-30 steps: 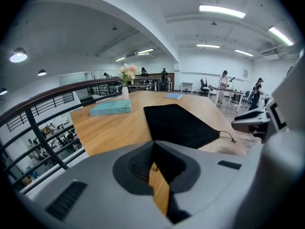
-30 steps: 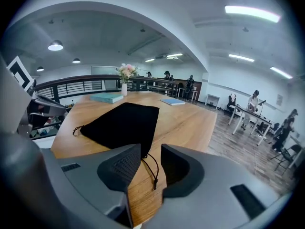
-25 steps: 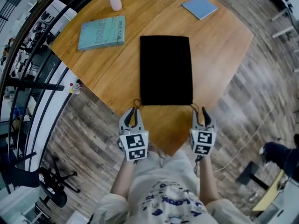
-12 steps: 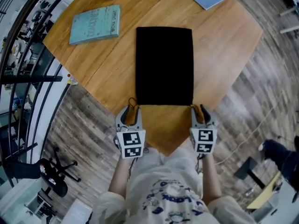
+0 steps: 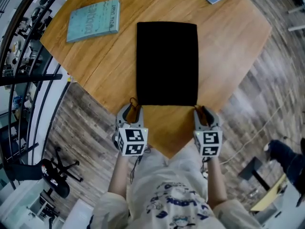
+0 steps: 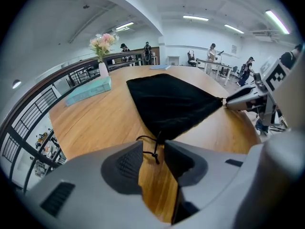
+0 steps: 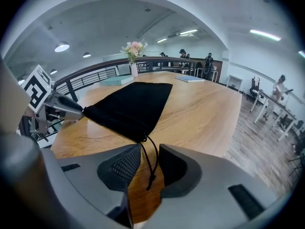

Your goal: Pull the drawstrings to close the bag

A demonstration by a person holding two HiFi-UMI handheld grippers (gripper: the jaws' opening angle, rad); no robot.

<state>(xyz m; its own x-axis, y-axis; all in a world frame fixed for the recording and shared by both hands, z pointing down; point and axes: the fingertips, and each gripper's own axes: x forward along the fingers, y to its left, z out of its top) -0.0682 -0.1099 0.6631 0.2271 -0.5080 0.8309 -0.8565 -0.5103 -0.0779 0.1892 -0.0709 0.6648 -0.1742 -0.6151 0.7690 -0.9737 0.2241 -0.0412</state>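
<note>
Holding both grippers at the near corners of the black bag (image 5: 167,63) on the wooden table (image 5: 228,42).
The bag lay flat on the table, with its near edge toward the person. The left gripper (image 5: 132,111) had just been opening its jaws; they stood apart, with the left drawstring (image 6: 151,149) loose between them. The right gripper (image 5: 202,112) had its jaws apart too, and the right drawstring (image 7: 151,163) lay between them, not pressed.

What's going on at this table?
A person holds a gripper at each near corner of the black bag, which lies flat on the wooden table. The left gripper has just been opening its jaws, with the left drawstring loose between them. The right gripper is open too, the right drawstring unpinched.
</note>
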